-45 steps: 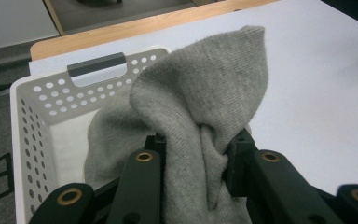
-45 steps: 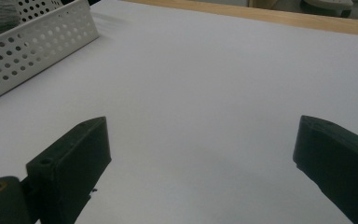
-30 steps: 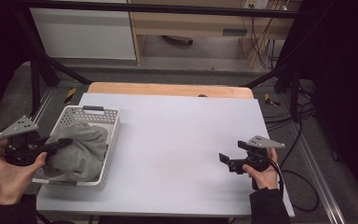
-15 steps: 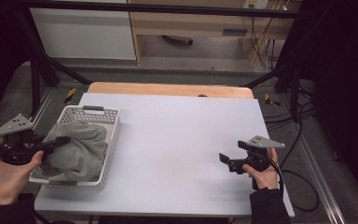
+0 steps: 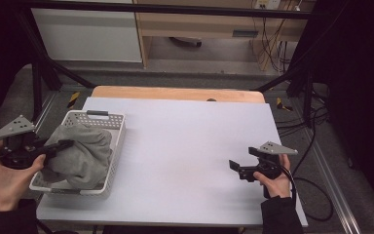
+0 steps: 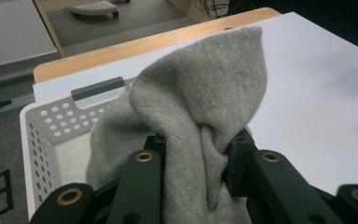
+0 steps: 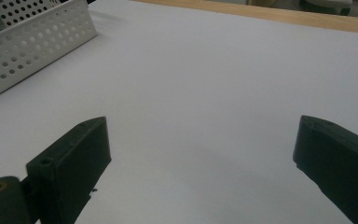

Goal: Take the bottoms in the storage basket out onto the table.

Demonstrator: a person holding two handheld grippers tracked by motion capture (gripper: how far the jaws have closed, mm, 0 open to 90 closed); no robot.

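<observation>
Basket (image 5: 115, 146) now nearer table (image 5: 199, 146) edge.

A lab: black frame posts (image 5: 36, 83), loose cables (image 5: 272, 48), bare floor.

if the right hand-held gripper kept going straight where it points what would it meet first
Probably the white perforated plastic basket. The right hand-held gripper, jaws open, points left across bare white tabletop toward it; depth is uncertain.
</observation>
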